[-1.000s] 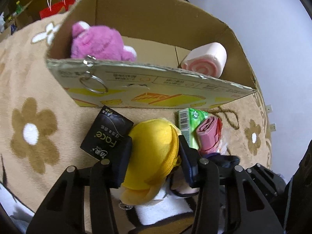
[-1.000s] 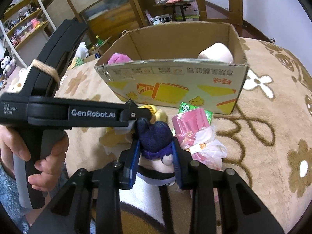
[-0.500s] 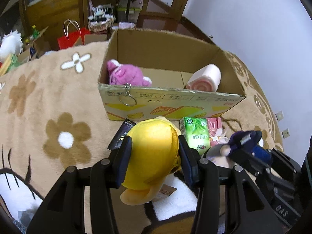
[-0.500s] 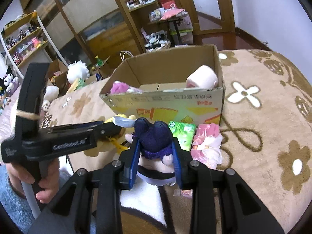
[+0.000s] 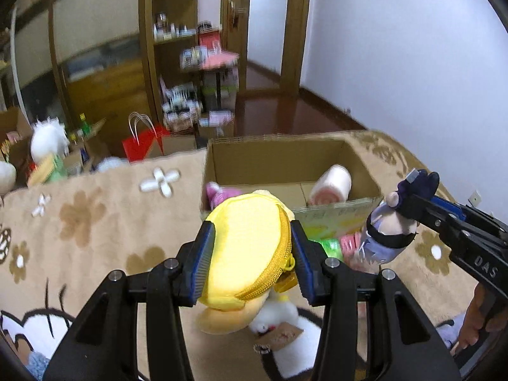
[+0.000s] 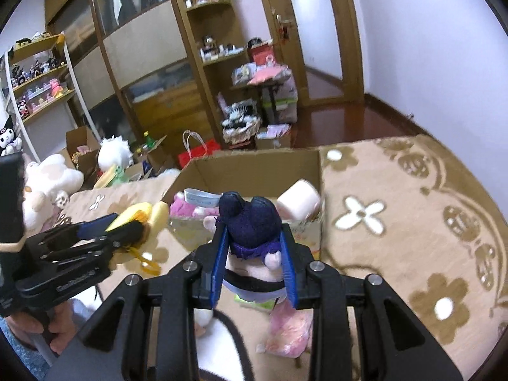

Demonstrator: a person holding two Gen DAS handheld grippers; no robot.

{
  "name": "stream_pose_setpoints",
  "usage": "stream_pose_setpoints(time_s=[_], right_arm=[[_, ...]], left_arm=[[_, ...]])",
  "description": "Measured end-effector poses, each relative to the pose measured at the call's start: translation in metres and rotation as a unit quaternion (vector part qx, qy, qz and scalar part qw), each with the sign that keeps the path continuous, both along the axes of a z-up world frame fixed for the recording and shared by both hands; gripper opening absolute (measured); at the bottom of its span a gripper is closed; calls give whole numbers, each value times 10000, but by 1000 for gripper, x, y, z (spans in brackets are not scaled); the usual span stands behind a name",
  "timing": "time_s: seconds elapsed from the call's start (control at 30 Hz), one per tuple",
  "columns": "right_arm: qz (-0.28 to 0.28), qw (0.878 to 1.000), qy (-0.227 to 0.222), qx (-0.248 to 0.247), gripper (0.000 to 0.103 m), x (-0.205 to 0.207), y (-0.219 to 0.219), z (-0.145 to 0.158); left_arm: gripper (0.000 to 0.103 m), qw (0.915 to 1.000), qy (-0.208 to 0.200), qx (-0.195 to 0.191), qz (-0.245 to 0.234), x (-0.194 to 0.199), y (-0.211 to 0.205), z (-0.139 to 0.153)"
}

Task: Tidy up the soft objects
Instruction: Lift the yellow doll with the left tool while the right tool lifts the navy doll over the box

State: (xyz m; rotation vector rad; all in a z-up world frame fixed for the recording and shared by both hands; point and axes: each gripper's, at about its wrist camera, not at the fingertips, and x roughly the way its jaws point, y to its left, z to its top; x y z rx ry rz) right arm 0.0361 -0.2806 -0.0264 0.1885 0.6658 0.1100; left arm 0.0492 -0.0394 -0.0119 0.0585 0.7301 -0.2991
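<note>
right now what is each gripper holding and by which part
Left gripper: yellow zippered plush pouch, clamped across its sides. Right gripper: dark-purple-hooded plush doll, clamped at its head.

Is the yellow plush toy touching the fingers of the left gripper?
Touching. The left wrist view shows both blue-padded fingers pressed against the sides of the yellow plush toy, no gap.

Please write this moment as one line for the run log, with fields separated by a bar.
left gripper: shut on yellow plush pouch | right gripper: shut on dark-hooded doll | cardboard box: open, holds pink plush and roll-cake plush

shelf items point(image 5: 203, 60) blurred, pink plush point(image 5: 219, 192) mostly hidden
</note>
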Motion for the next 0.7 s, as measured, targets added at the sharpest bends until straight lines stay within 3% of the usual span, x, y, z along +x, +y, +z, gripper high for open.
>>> stream_pose_setpoints(time_s=[0.23, 0.7], right_arm=[[-121, 9993, -348, -101, 33, 6, -5, 19], [-254, 9959, -809, -324, 33, 42, -12, 33]], left_arm=[[46, 9972, -718, 93, 176, -3, 0, 21], [46, 9919, -1202, 252, 323, 37, -14, 23]])
